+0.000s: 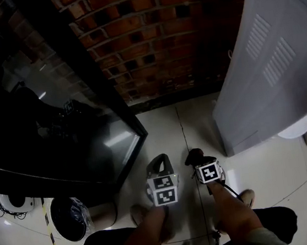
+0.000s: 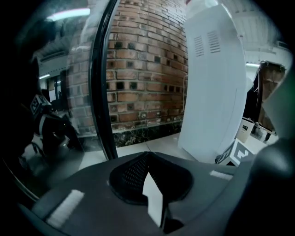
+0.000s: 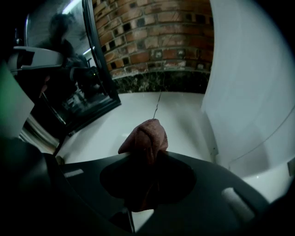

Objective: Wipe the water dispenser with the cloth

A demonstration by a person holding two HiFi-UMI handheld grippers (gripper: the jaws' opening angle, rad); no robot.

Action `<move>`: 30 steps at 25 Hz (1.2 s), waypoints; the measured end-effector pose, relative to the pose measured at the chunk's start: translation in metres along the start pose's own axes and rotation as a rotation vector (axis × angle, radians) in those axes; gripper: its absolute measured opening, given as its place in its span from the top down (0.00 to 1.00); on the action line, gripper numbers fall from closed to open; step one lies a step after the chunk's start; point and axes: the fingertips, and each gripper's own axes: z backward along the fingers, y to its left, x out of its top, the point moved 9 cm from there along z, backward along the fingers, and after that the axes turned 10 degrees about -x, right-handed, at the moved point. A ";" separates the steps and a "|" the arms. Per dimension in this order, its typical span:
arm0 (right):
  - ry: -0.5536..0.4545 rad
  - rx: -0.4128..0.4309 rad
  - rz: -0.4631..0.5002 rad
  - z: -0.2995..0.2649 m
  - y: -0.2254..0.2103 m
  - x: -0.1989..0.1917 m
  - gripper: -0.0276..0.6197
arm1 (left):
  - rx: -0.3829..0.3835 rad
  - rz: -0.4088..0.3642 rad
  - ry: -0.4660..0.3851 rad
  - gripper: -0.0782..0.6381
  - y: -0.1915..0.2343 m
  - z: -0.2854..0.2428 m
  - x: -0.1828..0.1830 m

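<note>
Fuzzy cloth [image 3: 145, 138], rough brick wall [image 1: 154, 36], glossy floor [image 1: 165, 129]

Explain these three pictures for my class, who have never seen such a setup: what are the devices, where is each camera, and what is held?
There is no robot: a person holds a two-jaw gripper in each hand. The head view comes from a camera on the person's head, looking down at the left gripper, the right gripper and the pale floor. The other two pictures come from cameras riding on the grippers, looking along their jaws. The right gripper's jaws are closed on a reddish-brown cloth. The left gripper's jaws are together with nothing between them. The tall white cabinet is the water dispenser, beside a brick wall.
</note>
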 end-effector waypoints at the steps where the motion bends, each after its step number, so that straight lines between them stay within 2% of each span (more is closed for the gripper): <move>1: -0.042 -0.018 -0.004 0.013 -0.005 0.011 0.81 | -0.006 -0.021 -0.017 0.89 -0.001 0.005 0.011; 5: -0.250 -0.077 0.029 0.079 -0.018 0.061 0.81 | -0.009 -0.159 -0.080 0.89 0.004 0.031 0.068; 8: -0.410 -0.133 0.064 0.133 -0.042 0.096 0.82 | -0.008 -0.189 -0.170 0.89 0.001 0.054 0.121; 11: -0.509 -0.182 0.157 0.180 -0.064 0.116 0.82 | -0.034 -0.216 -0.244 0.89 -0.006 0.079 0.160; 14: -0.583 -0.161 0.205 0.220 -0.084 0.125 0.83 | -0.068 -0.233 -0.283 0.89 -0.015 0.096 0.172; 17: -0.643 -0.132 0.258 0.253 -0.080 0.132 0.83 | -0.118 -0.167 -0.293 0.89 -0.024 0.101 0.175; 19: -0.684 -0.119 0.240 0.271 -0.079 0.137 0.83 | -0.153 -0.137 -0.317 0.89 -0.032 0.103 0.185; 22: -0.755 -0.087 0.189 0.296 -0.079 0.145 0.83 | -0.181 -0.176 -0.364 0.89 -0.046 0.109 0.199; 27: -0.878 0.016 0.191 0.346 -0.074 0.156 0.83 | -0.203 -0.186 -0.390 0.89 -0.057 0.114 0.207; 30: -0.924 0.005 0.226 0.378 -0.076 0.152 0.83 | -0.202 -0.190 -0.398 0.89 -0.057 0.118 0.210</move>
